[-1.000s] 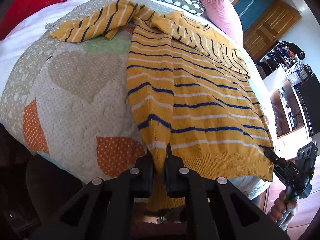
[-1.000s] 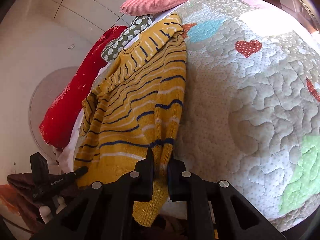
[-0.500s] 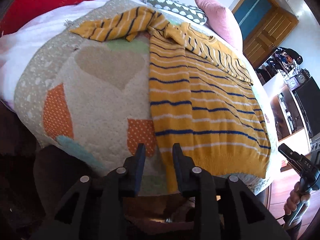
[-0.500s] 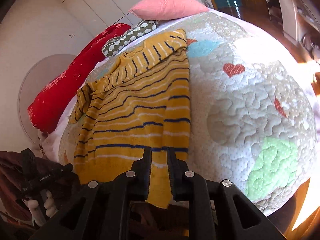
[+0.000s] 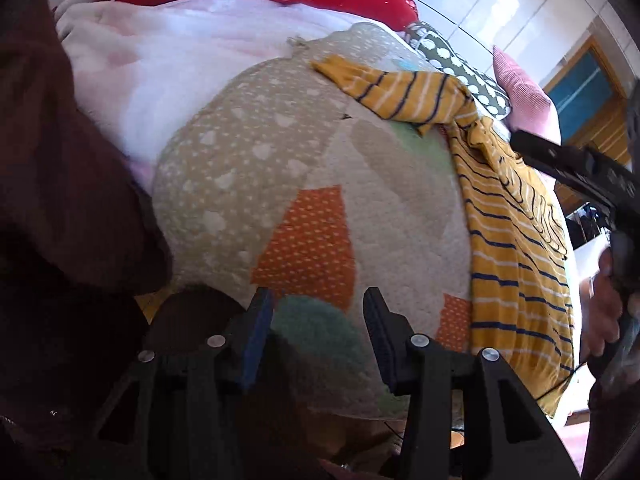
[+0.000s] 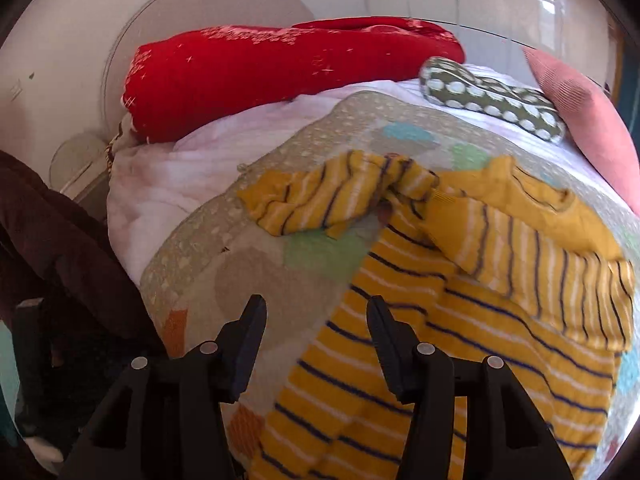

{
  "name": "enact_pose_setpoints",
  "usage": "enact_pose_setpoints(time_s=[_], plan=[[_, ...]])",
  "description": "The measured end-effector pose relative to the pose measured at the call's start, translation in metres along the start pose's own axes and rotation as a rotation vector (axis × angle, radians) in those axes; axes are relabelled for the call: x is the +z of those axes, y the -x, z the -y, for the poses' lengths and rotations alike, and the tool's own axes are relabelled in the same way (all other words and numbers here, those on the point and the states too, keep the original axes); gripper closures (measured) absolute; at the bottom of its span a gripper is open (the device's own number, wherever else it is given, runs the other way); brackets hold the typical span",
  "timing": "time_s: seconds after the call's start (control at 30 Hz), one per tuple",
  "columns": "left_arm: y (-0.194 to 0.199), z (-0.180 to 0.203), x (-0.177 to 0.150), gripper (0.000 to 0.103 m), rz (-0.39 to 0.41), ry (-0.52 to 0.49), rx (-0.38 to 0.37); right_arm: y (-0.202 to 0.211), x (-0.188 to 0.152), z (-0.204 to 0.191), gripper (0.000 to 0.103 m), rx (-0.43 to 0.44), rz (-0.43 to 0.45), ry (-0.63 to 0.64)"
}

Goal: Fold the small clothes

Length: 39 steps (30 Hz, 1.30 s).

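A bedroom in someone's home: a bed (image 6: 192, 208) spread with a patchwork quilt (image 6: 280, 276) of hearts and dotted patches over white bedding. A red bolster (image 6: 280, 68), a green spotted cushion (image 6: 492, 100) and a pink pillow (image 6: 580, 120) lie along its far edge. A wooden door (image 5: 588, 92) stands beyond.

A bed covered by a beige quilted patchwork bedspread (image 6: 256, 264) is carrying a mustard-yellow knitted sweater with navy and white stripes (image 6: 460, 320). A red bolster (image 6: 288, 76), a green dotted cushion (image 6: 492, 96) and a pink pillow (image 6: 588, 120) are lying at its far edge.
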<state>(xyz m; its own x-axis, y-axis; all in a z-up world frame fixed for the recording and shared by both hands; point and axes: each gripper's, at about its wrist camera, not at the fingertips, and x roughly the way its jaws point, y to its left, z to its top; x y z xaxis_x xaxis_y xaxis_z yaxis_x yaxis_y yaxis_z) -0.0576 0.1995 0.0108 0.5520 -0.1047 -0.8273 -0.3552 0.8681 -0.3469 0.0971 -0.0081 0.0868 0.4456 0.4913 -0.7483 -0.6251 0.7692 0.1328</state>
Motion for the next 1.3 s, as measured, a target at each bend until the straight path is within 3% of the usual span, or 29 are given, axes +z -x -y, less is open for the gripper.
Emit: enact_pose_setpoints(time_s=[0.2,0.37,0.43,0.5,0.63,0.8,0.93,1.03,1.13,1.23,1.3], plan=[[-0.005,-0.034,0.001,0.057,-0.017,0.059,0.018,-0.116,0.059,-0.074,0.047,-0.113,-0.075,0.200],[-0.003,-0.045,0.002,0.057,-0.022,0.078,0.023,-0.199,0.069,-0.087,0.048,-0.222,-0.191,0.235],[-0.001,-0.045,0.002,0.057,-0.017,0.075,0.026,-0.198,0.075,-0.084,0.094,-0.224,-0.179,0.207],[0.001,-0.042,0.002,0.057,-0.016,0.068,0.024,-0.183,0.089,-0.081,0.094,-0.233,-0.147,0.191],[0.007,-0.024,0.006,0.057,-0.001,0.034,0.008,-0.101,0.126,-0.045,0.094,-0.229,0.029,0.105],[0.015,0.007,0.010,0.057,0.019,-0.037,-0.010,0.048,0.152,0.059,0.094,-0.127,0.279,-0.153],[0.013,0.034,0.014,0.056,0.006,-0.078,-0.034,0.138,0.125,0.149,0.094,-0.181,0.393,-0.337],[0.010,0.056,0.016,0.056,0.000,-0.112,-0.048,0.161,0.085,0.218,0.094,-0.266,0.382,-0.487],[0.011,0.080,0.016,0.051,0.003,-0.153,-0.054,0.155,0.032,0.284,0.091,-0.324,0.328,-0.633],[0.013,0.100,0.019,0.050,0.002,-0.200,-0.057,0.142,-0.022,0.326,0.090,-0.519,0.218,-0.720],[0.012,0.115,0.024,0.048,-0.001,-0.232,-0.062,0.140,-0.053,0.340,0.088,-0.488,0.190,-0.764]])
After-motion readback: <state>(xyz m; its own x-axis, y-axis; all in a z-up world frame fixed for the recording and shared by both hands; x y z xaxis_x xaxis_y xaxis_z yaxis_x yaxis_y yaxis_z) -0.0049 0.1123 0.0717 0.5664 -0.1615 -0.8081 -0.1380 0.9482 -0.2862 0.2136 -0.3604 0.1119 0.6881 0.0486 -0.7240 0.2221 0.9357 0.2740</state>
